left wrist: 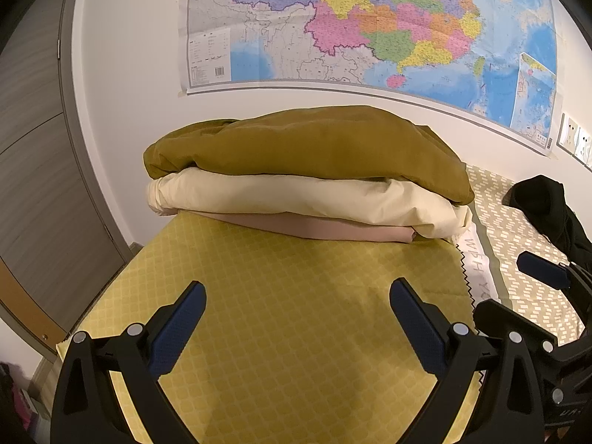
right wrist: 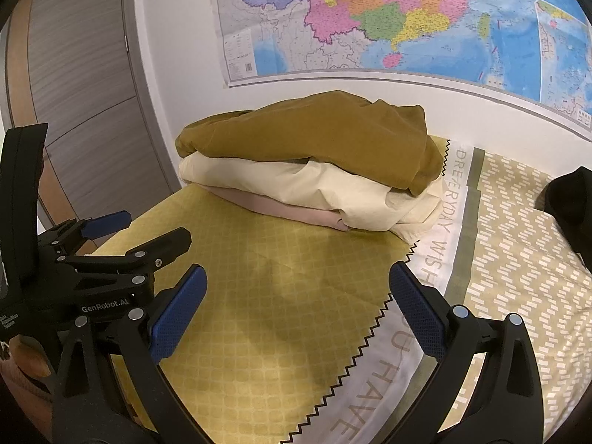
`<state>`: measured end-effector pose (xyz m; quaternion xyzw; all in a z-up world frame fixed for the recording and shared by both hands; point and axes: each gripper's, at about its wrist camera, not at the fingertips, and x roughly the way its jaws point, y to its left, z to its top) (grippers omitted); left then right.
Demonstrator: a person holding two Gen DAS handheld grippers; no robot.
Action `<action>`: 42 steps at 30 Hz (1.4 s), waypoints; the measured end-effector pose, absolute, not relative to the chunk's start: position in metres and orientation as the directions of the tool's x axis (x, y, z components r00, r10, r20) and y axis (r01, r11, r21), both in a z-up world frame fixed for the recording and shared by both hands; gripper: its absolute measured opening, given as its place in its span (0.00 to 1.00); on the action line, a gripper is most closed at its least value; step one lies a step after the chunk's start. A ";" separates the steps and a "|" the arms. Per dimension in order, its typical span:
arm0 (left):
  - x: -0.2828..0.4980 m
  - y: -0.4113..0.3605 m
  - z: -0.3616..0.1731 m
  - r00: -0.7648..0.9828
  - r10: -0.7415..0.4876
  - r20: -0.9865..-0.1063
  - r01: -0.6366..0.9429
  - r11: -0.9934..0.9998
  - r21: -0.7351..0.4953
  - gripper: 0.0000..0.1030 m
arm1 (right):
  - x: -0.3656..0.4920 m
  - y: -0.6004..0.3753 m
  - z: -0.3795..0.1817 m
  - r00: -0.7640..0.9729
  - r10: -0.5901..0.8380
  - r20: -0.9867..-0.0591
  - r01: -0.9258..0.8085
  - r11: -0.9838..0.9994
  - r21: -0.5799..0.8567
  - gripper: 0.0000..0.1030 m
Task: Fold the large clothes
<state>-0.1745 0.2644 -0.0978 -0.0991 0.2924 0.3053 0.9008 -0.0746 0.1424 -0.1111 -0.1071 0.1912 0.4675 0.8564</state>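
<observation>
White band of bedsheet (right wrist: 440, 255), right wrist view: grey capitals run lengthwise, "EVERYDAY WISH", then "HAVE" nearer camera; letters between them covered by right gripper finger. First letters by wall look like "DR", uncertain.
Same band (left wrist: 477, 270), left wrist view: only "WISH Y" legible, upside down.
Left gripper (right wrist: 111, 255) body, right wrist view: white "GenRobot.AI"; small print beside it, roughly "Data Acquisition System".
Wall map (left wrist: 370, 26): legend box and barcode at lower left, place names too small to read.
</observation>
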 end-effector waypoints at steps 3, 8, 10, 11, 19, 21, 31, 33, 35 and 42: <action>-0.174 0.265 -0.098 0.642 0.491 -0.590 -0.609 0.793 -0.002 0.93 | -0.075 0.143 -0.111 0.490 0.760 -0.426 -0.841 0.541 -0.004 0.94; -0.175 0.264 -0.098 0.640 0.494 -0.589 -0.610 0.792 0.002 0.93 | -0.075 0.142 -0.111 0.491 0.760 -0.425 -0.841 0.542 -0.002 0.94; -0.174 0.264 -0.098 0.640 0.493 -0.590 -0.609 0.793 0.002 0.93 | -0.076 0.142 -0.111 0.491 0.759 -0.426 -0.841 0.541 -0.005 0.94; -0.174 0.264 -0.098 0.641 0.491 -0.590 -0.607 0.795 0.002 0.93 | -0.076 0.142 -0.111 0.493 0.759 -0.425 -0.840 0.542 -0.006 0.94; -0.173 0.264 -0.099 0.644 0.488 -0.589 -0.599 0.801 0.008 0.93 | -0.077 0.141 -0.111 0.492 0.760 -0.424 -0.840 0.543 0.000 0.94; -0.172 0.265 -0.099 0.646 0.486 -0.589 -0.597 0.802 0.007 0.93 | -0.077 0.141 -0.112 0.495 0.758 -0.425 -0.838 0.545 -0.004 0.94; -0.170 0.256 -0.097 0.662 0.482 -0.574 -0.581 0.814 0.015 0.93 | -0.076 0.136 -0.113 0.497 0.758 -0.423 -0.835 0.550 0.004 0.94; -0.170 0.255 -0.096 0.666 0.489 -0.564 -0.584 0.811 0.013 0.93 | -0.076 0.135 -0.113 0.497 0.759 -0.421 -0.835 0.551 0.009 0.94; -0.169 0.255 -0.095 0.674 0.475 -0.566 -0.575 0.818 0.002 0.93 | -0.075 0.133 -0.113 0.502 0.755 -0.422 -0.831 0.557 0.008 0.94; -0.156 0.244 -0.100 0.668 0.445 -0.596 -0.547 0.837 0.012 0.93 | -0.068 0.120 -0.113 0.521 0.746 -0.415 -0.812 0.583 0.027 0.94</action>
